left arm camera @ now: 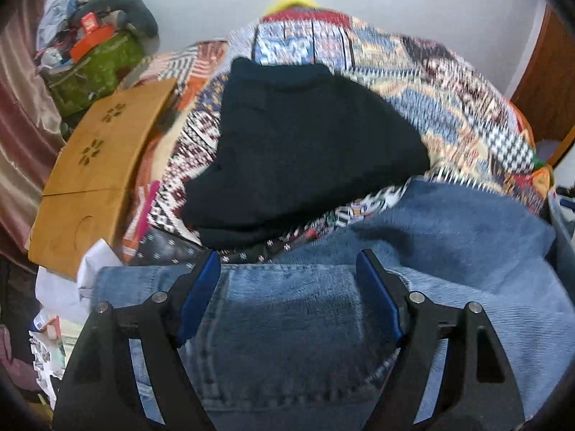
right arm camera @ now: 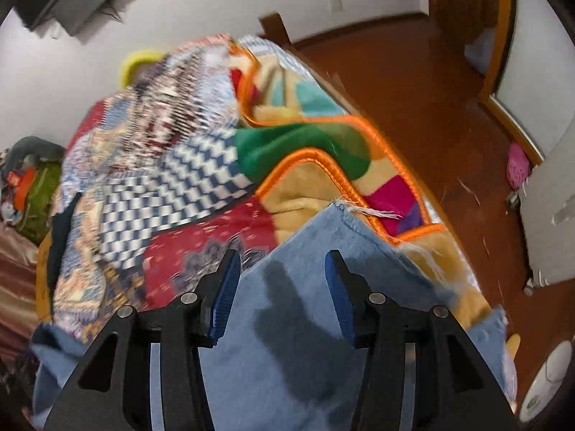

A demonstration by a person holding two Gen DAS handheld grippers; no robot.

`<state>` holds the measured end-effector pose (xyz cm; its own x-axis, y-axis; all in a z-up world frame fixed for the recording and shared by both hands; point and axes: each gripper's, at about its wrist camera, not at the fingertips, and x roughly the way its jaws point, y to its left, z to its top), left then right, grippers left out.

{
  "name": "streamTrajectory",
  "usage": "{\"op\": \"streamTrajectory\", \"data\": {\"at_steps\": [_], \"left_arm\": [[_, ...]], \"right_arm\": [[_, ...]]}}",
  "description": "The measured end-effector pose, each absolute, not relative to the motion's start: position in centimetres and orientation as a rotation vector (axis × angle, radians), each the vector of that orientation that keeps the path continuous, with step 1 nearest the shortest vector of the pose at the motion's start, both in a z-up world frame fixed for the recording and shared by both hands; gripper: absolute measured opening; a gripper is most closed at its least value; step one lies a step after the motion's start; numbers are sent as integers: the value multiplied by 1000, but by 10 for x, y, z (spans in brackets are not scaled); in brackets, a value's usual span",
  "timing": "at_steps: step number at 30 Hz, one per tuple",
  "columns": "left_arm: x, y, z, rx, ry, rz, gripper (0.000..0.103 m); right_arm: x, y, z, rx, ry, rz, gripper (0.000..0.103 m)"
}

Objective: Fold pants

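Blue jeans (left arm camera: 305,309) lie on the bed, a back pocket with stitching facing up in the left wrist view. My left gripper (left arm camera: 287,255) hovers over that pocket area, jaws wide apart, and the blue pads (left arm camera: 199,298) hold nothing. In the right wrist view a jeans leg (right arm camera: 287,323) runs up to a frayed hem (right arm camera: 345,212). My right gripper (right arm camera: 283,253) stands open over that leg and casts its shadow on the denim. A folded black garment (left arm camera: 302,151) rests on the quilt beyond the jeans.
A patchwork quilt (left arm camera: 449,107) and a bright orange-edged blanket (right arm camera: 323,165) cover the bed. A cardboard box (left arm camera: 97,165) and a green bag (left arm camera: 97,68) with clutter sit at the left. The brown wooden floor (right arm camera: 413,89) lies to the bed's right.
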<state>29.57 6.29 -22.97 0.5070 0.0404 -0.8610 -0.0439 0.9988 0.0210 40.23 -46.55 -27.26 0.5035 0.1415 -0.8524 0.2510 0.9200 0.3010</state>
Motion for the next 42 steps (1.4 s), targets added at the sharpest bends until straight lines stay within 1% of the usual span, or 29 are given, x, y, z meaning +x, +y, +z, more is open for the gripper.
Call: {"op": "streamTrajectory", "data": {"at_steps": [3, 6, 8, 9, 10, 12, 14, 15, 19, 28, 31, 34, 38, 42], "left_arm": [[297, 62, -240, -2, 1042, 58, 82], [300, 66, -245, -39, 1044, 58, 84], [301, 67, -248, -47, 1052, 55, 84], [301, 66, -250, -47, 1055, 56, 84], [301, 65, -250, -44, 1055, 60, 84], [300, 63, -248, -36, 1056, 68, 84], [296, 61, -242, -21, 1058, 70, 84], [295, 60, -241, -16, 1057, 67, 84], [279, 54, -226, 21, 1055, 37, 84], [240, 18, -216, 42, 1107, -89, 84], [228, 2, -217, 63, 1115, -110, 84], [220, -7, -219, 68, 1125, -120, 84], [207, -16, -223, 82, 1133, -124, 84], [201, -13, -223, 50, 1140, -126, 85]], "right_arm": [[422, -466, -299, 404, 1115, -103, 45], [429, -465, -315, 375, 1116, -102, 45], [431, -462, -320, 330, 1111, -115, 36], [431, -460, -321, 309, 1108, -124, 34], [430, -459, -322, 288, 1108, -135, 28], [427, -457, -322, 257, 1102, -146, 21], [420, -459, -316, 249, 1090, -134, 9], [415, -460, -310, 254, 1082, -126, 8], [385, -467, -271, 290, 988, -100, 7], [306, -503, -144, 322, 693, 2, 7], [278, -515, -121, 325, 622, 28, 7], [259, -524, -129, 324, 621, 23, 7], [244, -529, -181, 313, 717, -23, 6], [222, -546, -228, 361, 820, -61, 6]]}}
